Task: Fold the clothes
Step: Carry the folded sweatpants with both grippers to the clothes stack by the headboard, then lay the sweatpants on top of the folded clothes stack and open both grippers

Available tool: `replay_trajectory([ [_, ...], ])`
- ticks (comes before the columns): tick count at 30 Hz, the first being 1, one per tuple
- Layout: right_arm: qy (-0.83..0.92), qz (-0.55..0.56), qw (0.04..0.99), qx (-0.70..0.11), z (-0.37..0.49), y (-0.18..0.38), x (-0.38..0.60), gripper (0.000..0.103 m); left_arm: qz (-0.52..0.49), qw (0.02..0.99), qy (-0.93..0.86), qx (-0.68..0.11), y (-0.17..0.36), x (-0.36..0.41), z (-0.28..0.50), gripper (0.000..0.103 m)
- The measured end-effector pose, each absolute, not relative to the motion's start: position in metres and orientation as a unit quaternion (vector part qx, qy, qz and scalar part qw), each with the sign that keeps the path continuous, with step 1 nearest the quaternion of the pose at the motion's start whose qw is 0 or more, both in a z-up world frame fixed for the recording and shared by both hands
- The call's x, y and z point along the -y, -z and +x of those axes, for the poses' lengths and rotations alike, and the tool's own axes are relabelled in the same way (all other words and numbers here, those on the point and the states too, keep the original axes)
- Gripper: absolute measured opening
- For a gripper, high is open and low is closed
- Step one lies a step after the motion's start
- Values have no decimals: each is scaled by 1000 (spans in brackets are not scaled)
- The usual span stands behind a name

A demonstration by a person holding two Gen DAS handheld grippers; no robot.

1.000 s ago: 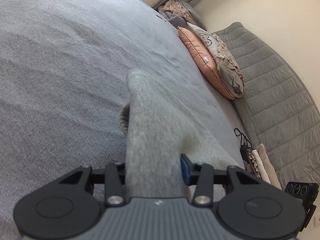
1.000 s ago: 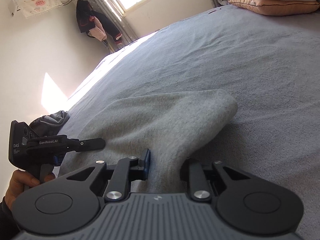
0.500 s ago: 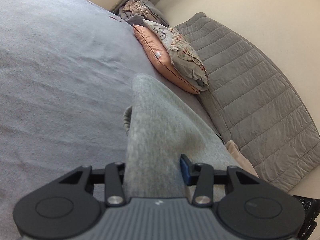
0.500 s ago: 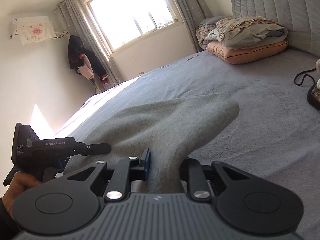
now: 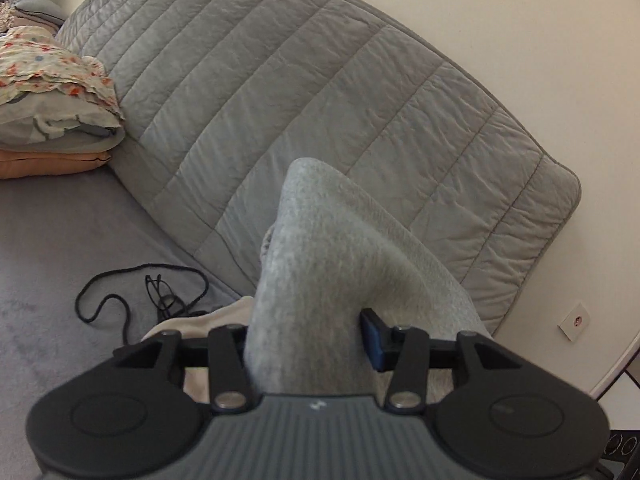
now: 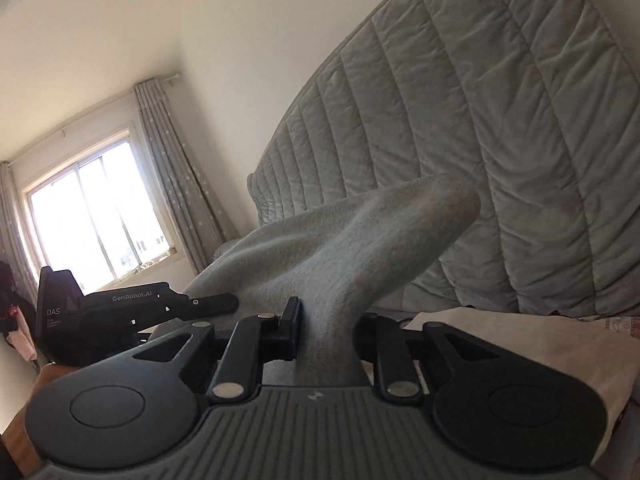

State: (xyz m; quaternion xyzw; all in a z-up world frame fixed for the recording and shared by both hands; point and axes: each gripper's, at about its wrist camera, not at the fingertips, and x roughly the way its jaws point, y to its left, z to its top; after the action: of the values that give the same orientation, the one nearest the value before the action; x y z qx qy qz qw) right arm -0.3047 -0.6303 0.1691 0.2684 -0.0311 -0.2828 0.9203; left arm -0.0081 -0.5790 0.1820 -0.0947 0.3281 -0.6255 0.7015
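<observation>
A grey knit garment point(image 5: 320, 272) rises out of my left gripper point(image 5: 304, 344). The blue pad on its right side touches the cloth while the jaws are opening; the other pad is hidden behind the fabric. In the right wrist view the same garment point(image 6: 360, 240) is pinched in my right gripper point(image 6: 328, 320), which is shut on a narrow bunch of it. The cloth hangs stretched between the two grippers, lifted in front of the quilted headboard point(image 6: 500, 140). My left gripper point(image 6: 224, 302) shows at the left in that view, with a hand under it.
A beige folded pile point(image 5: 188, 330) lies just below the garment, also seen in the right wrist view point(image 6: 520, 344). Glasses point(image 5: 160, 294) and a black cord point(image 5: 100, 304) lie on the grey bedspread point(image 5: 48, 280). Stacked pillows point(image 5: 48, 112) sit far left. A window point(image 6: 92, 220) is behind.
Both grippers swung with the garment from facing the bed and window round to the headboard and rose a little. The beige pile is now right beneath them.
</observation>
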Motion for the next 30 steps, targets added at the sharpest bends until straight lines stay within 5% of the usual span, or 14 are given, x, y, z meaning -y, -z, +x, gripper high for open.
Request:
replay_trajectory([
  [4, 387, 349, 853, -35, -306, -105, 685, 30, -93, 745, 505, -425, -117, 636, -14, 71],
  [5, 395, 367, 840, -65, -306, -88, 694, 40, -108, 748, 493, -430, -107, 632, -14, 71],
  [10, 372, 419, 826, -58, -348, -59, 705, 57, -116, 784, 474, -383, -105, 597, -22, 77],
  [19, 354, 369, 856, -76, -364, -86, 668, 55, -29, 817, 500, -286, -154, 585, -83, 84],
  [30, 350, 190, 914, -75, -356, -130, 689, 57, 118, 807, 508, -276, -124, 624, -157, 86],
])
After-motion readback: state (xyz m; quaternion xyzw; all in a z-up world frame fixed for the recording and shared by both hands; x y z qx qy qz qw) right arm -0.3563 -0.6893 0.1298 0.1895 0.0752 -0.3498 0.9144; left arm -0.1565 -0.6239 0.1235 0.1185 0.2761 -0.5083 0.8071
